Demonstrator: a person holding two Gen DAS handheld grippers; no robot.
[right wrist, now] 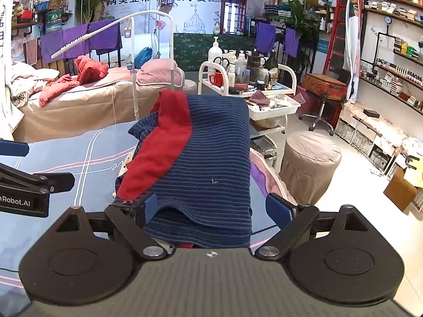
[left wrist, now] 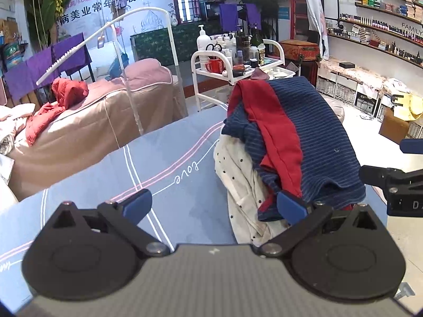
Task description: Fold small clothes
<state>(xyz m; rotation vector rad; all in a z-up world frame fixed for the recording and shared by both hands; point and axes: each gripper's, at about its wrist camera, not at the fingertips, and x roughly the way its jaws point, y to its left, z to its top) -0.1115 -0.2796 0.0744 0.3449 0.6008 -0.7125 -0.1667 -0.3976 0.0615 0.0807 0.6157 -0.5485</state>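
Navy striped garment with red panel (right wrist: 211, 158) lies between the spread-wide fingers of the right gripper (right wrist: 211, 208), folded into a rough rectangle, long axis pointing away from the camera. It tops a dotted cream garment (left wrist: 238, 179) on the bed (left wrist: 158, 163). Left gripper (left wrist: 214, 206) gapes wide, empty. Folding seems nearly finished.
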